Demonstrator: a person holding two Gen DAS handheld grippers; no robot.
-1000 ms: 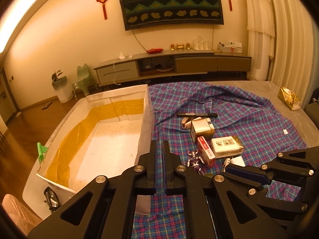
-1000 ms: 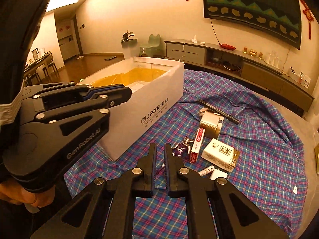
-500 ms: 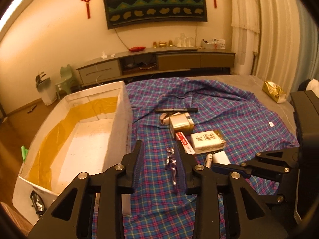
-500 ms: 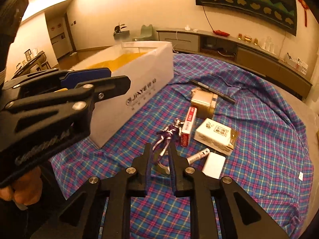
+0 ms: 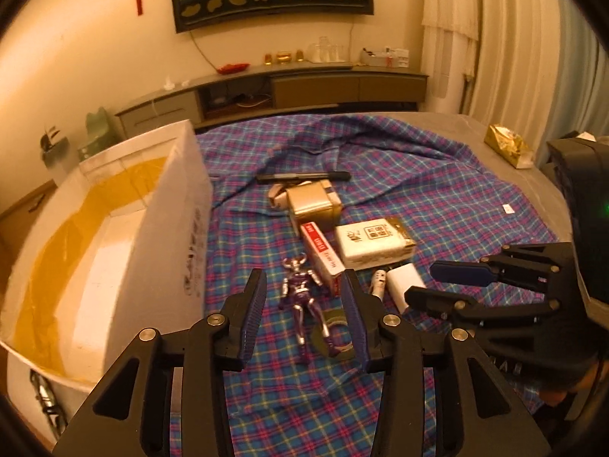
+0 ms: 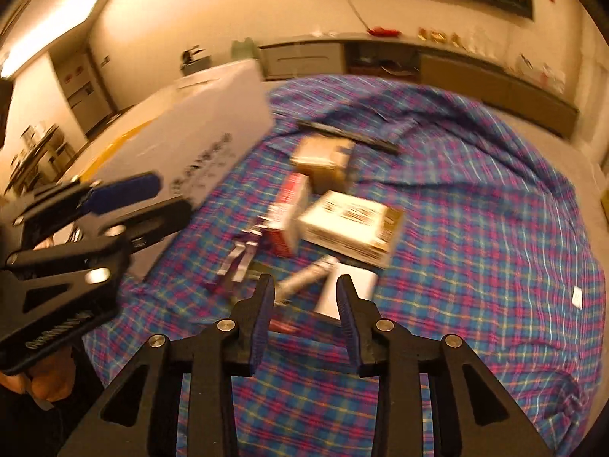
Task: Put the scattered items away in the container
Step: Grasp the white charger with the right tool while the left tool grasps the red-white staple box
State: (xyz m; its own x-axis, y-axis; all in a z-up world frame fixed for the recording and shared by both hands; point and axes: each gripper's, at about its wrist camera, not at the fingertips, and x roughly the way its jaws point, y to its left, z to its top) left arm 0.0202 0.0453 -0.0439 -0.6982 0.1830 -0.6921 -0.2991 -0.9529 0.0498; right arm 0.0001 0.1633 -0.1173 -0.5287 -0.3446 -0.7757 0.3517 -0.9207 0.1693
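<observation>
A white box (image 5: 114,251) with a yellow-lined inside stands at the left on the plaid cloth (image 5: 418,190). Scattered beside it lie a purple toy figure (image 5: 304,301), a red carton (image 5: 321,257), a white packet (image 5: 375,243), a gold box (image 5: 312,203), a black pen (image 5: 302,177), a small white block (image 5: 405,285) and a tape roll (image 5: 337,337). My left gripper (image 5: 302,304) is open, its fingers either side of the figure. My right gripper (image 6: 306,301) is open above the white block (image 6: 348,289) and a small tube (image 6: 304,276); it also shows in the left wrist view (image 5: 437,285).
A gold foil packet (image 5: 508,144) lies at the far right of the bed. A low TV cabinet (image 5: 304,87) runs along the back wall. The right wrist view is motion-blurred; the box (image 6: 182,152) fills its left.
Both grippers have opened from shut. The left gripper has moved right, from over the box edge to over the toy figure. The right gripper has moved forward toward the white block.
</observation>
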